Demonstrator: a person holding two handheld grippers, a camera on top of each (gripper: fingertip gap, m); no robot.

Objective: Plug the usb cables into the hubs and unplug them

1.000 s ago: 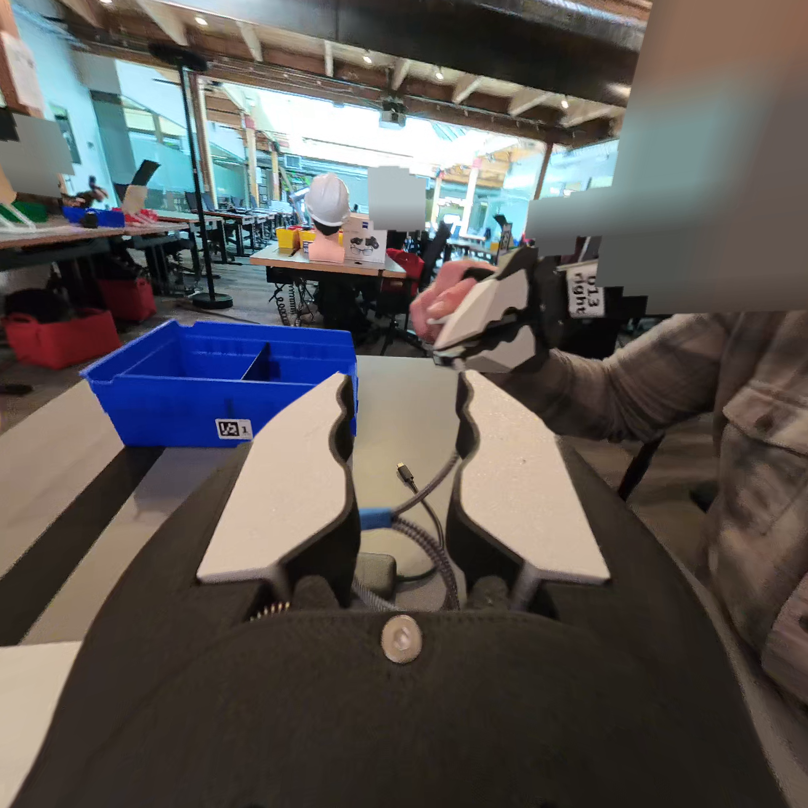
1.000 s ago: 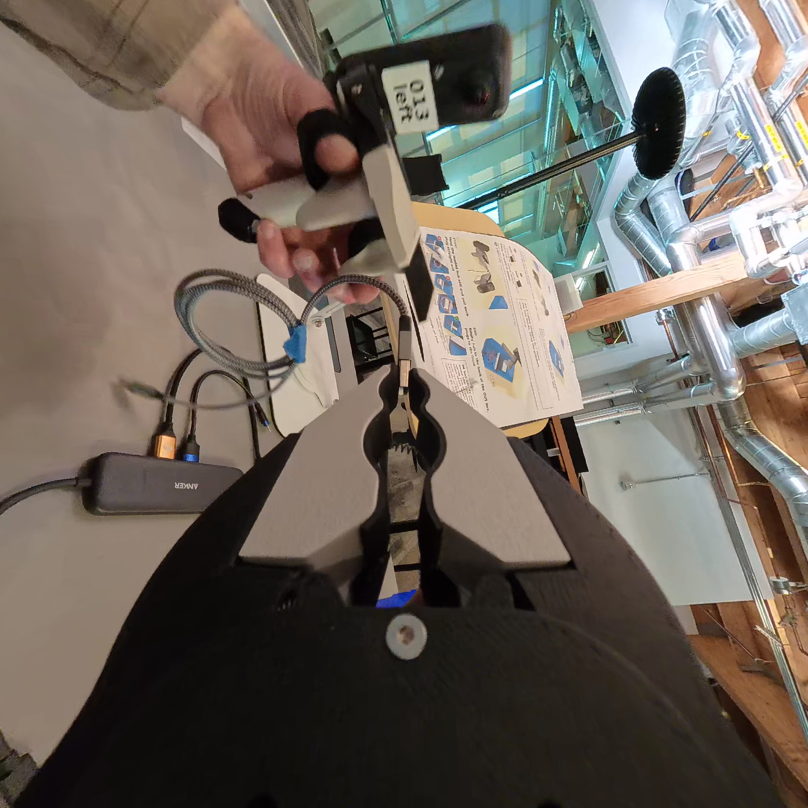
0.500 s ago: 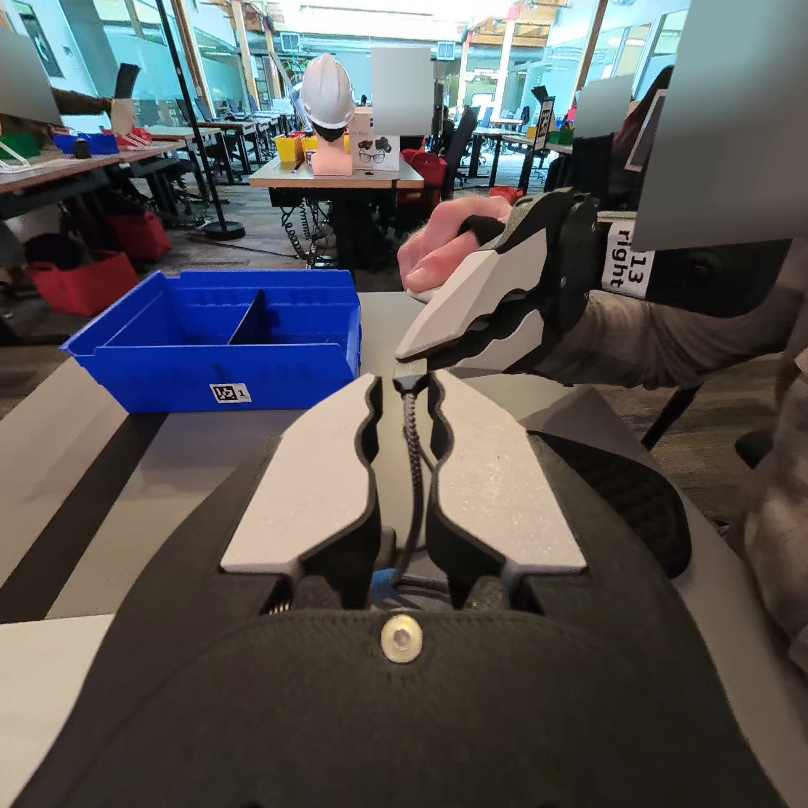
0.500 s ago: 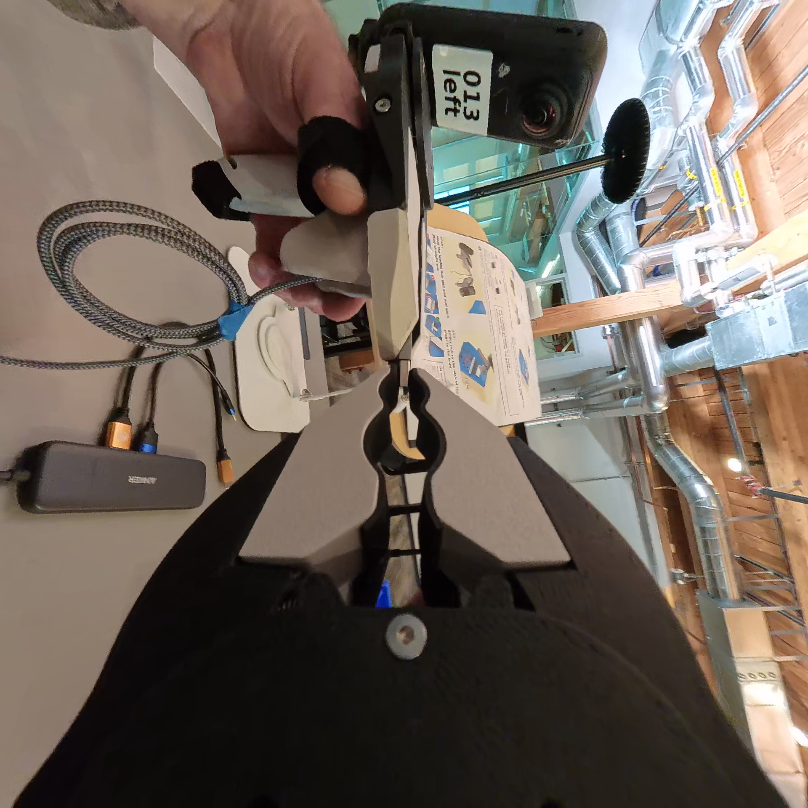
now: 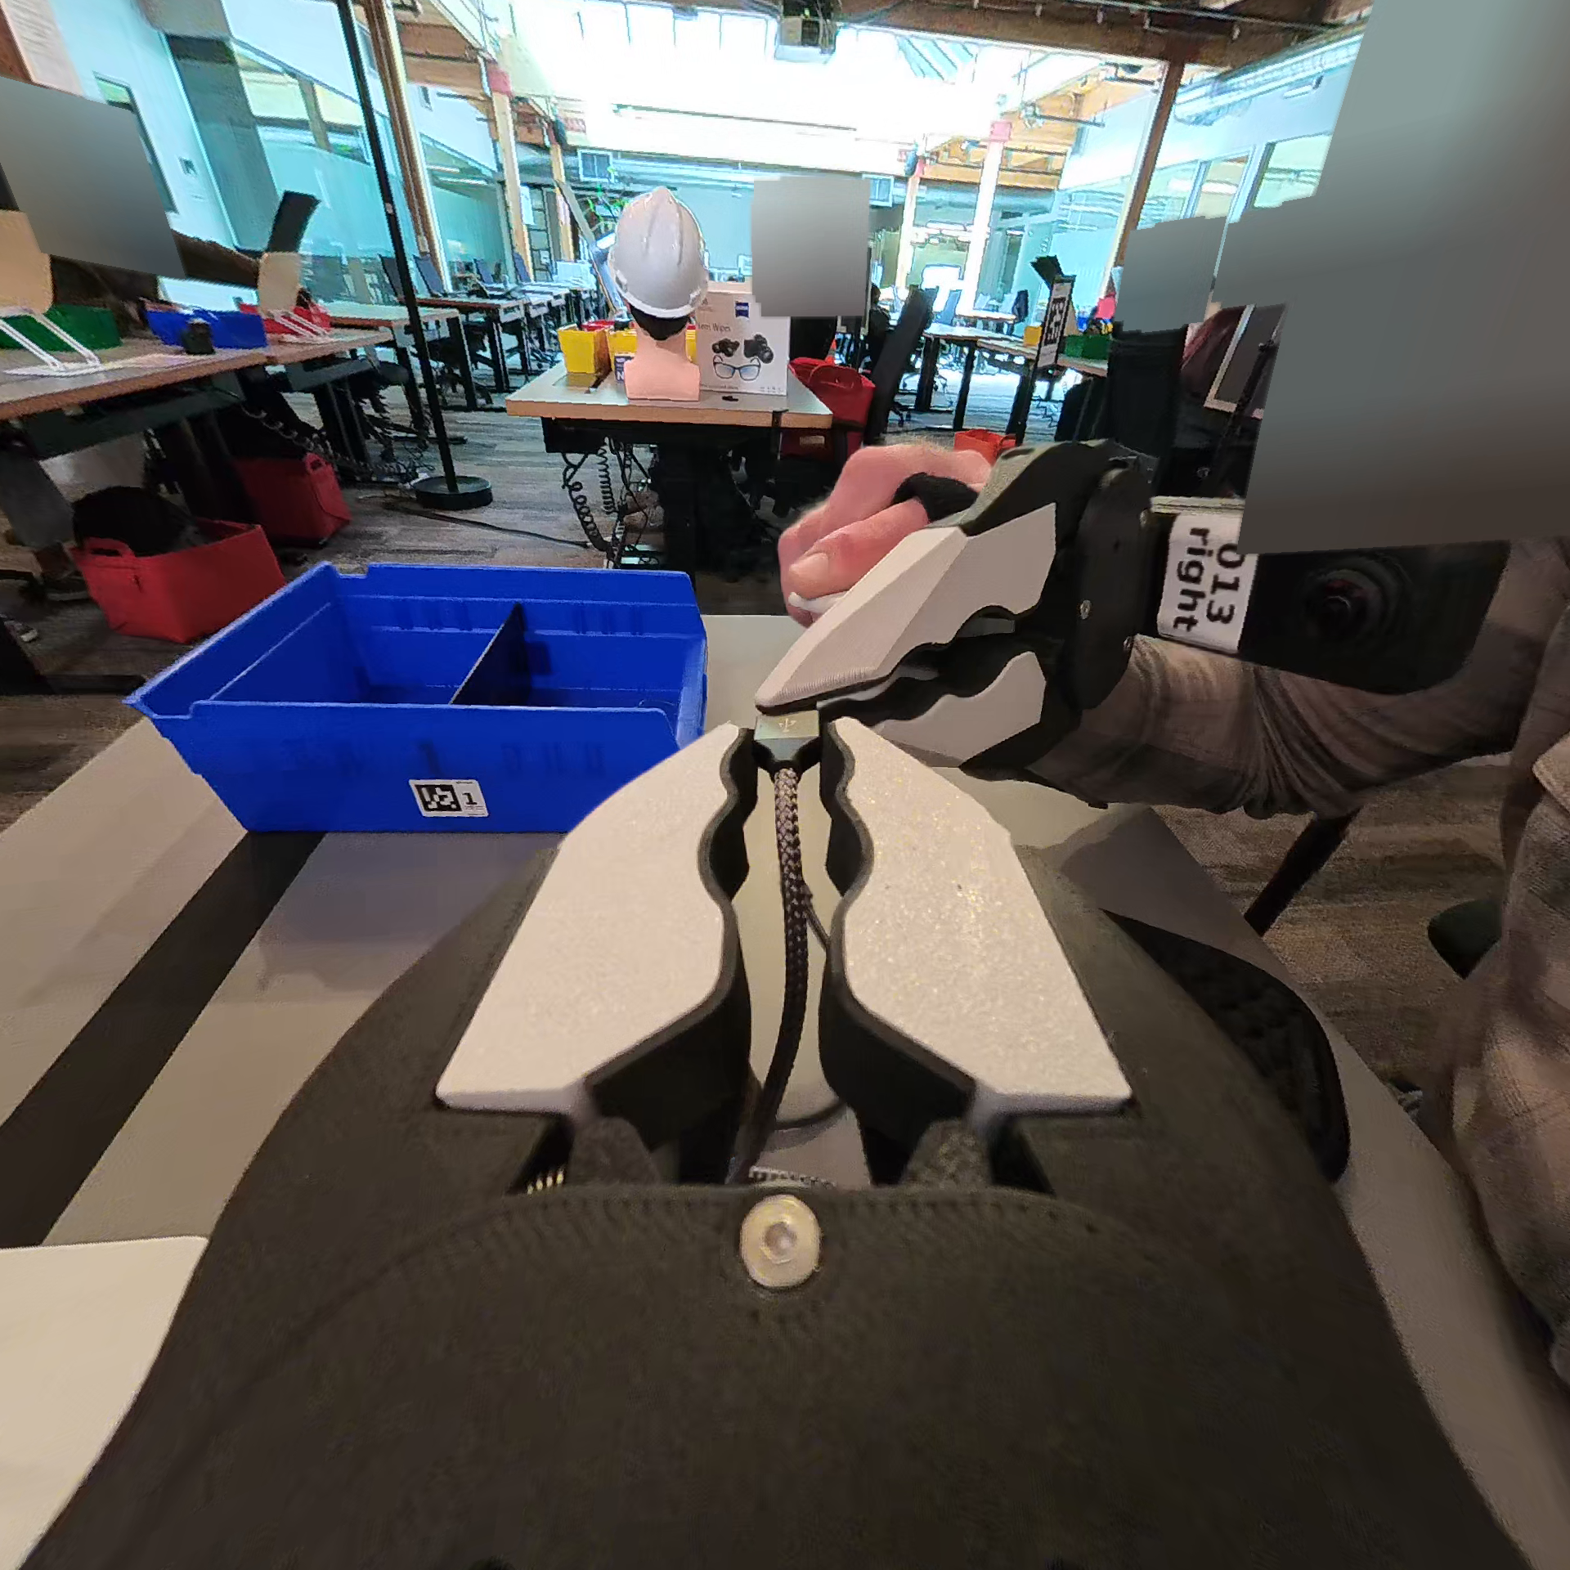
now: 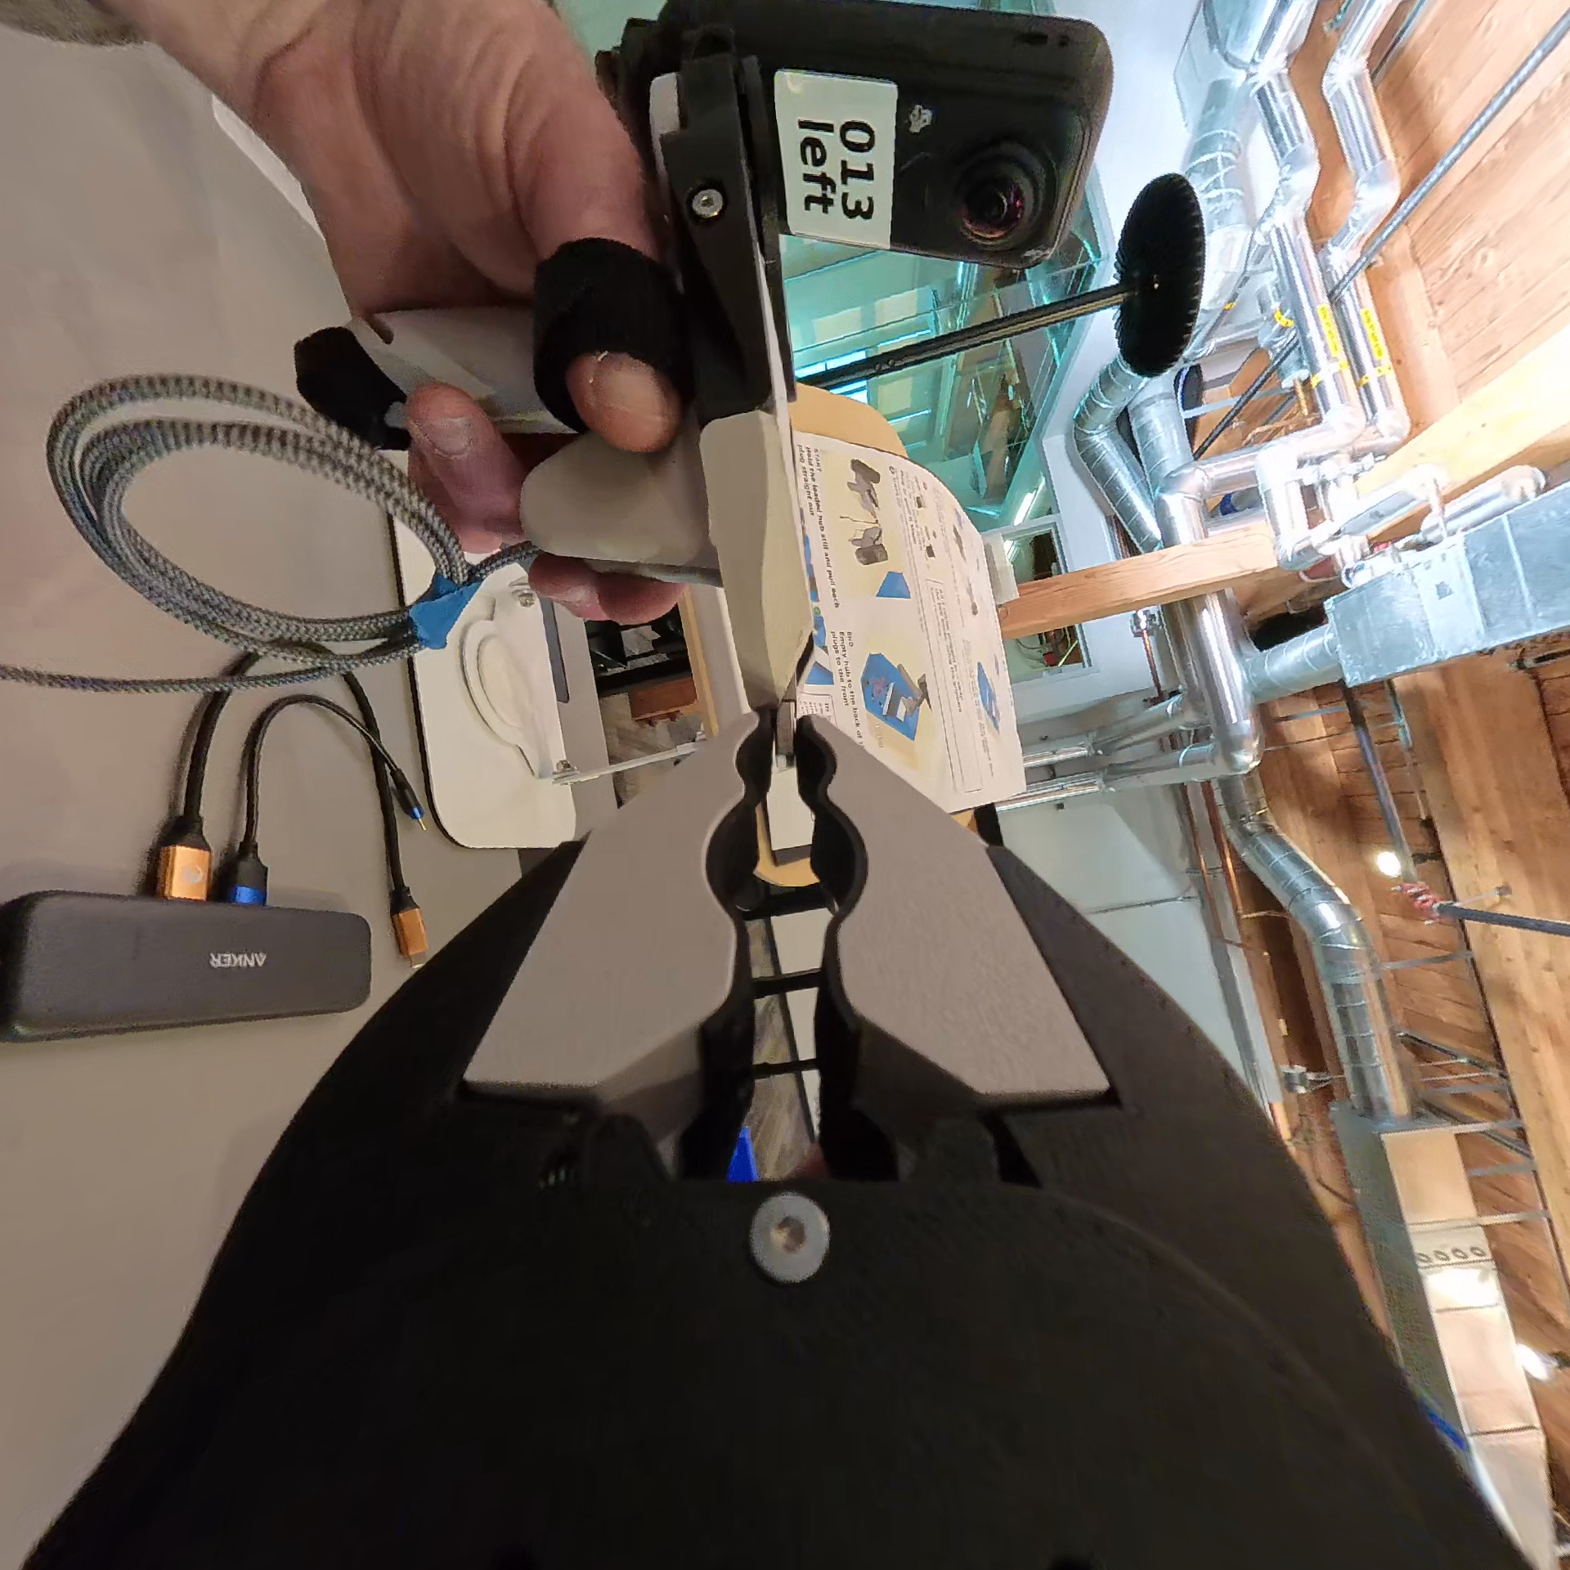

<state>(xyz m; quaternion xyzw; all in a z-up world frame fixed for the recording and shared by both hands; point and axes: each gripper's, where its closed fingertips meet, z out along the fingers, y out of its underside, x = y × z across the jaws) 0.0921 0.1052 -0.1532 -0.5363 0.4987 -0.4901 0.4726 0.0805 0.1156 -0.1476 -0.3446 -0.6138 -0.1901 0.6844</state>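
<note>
A grey braided USB cable [image 5: 790, 866] runs back between my left gripper's fingers. My left gripper [image 5: 786, 739] is shut on its dark plug [image 5: 786, 732], held above the table. My right gripper [image 5: 790, 701] comes in from the right and meets the same plug tip to tip. In the right wrist view my right gripper [image 6: 782, 731] is shut on the plug's front end [image 6: 783, 743], with the left gripper [image 6: 777, 680] above it. The cable's coil [image 6: 212, 510] lies on the table. A dark hub [image 6: 170, 964] holds an orange plug [image 6: 180, 866] and a blue plug [image 6: 246, 879].
A blue divided bin [image 5: 425, 680] stands on the grey table [image 5: 382, 892] ahead on the left. A loose orange plug [image 6: 409, 930] lies beside the hub. A white stand [image 6: 493, 705] holds an instruction sheet [image 6: 909, 637]. The person's sleeve [image 5: 1274, 739] is at right. My left and right fingertips are right by each other.
My left gripper was open a second ago. It has closed around the plug that my right gripper holds. The two grippers have come together tip to tip.
</note>
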